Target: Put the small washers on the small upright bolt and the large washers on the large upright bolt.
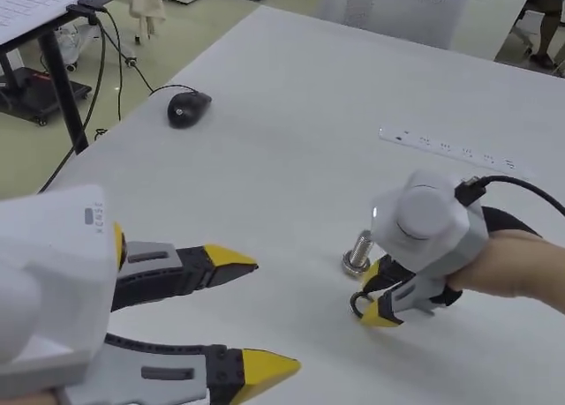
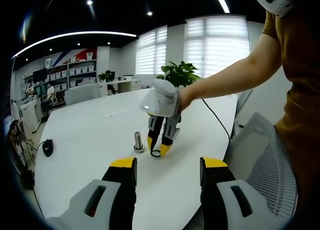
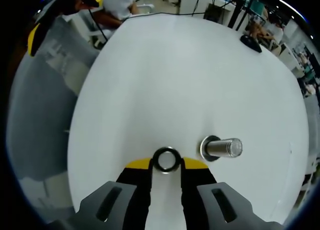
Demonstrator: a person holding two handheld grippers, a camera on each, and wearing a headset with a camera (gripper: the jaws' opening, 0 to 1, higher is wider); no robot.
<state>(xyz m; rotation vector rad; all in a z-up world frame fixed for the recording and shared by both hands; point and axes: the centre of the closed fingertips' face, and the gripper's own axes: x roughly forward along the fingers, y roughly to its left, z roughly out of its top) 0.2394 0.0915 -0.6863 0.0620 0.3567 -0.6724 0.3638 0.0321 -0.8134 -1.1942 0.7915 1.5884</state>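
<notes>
An upright steel bolt (image 1: 359,251) stands on the white table (image 1: 291,131), with what looks like a washer around its base. My right gripper (image 1: 374,306) hangs just in front of the bolt, shut on a dark metal washer (image 1: 357,304). In the right gripper view the washer (image 3: 165,159) sits between the yellow tips, with the bolt (image 3: 223,148) close to its right. My left gripper (image 1: 256,312) is open at the lower left, well away from the bolt. The left gripper view shows the bolt (image 2: 138,141), the right gripper (image 2: 160,147) and the washer (image 2: 155,153) ahead of its open jaws.
A black computer mouse (image 1: 188,108) with its cable lies at the table's far left. A white power strip (image 1: 455,147) lies at the far right. A grey mesh chair (image 2: 270,160) stands by the table's edge. The person's arm (image 1: 516,266) reaches in from the right.
</notes>
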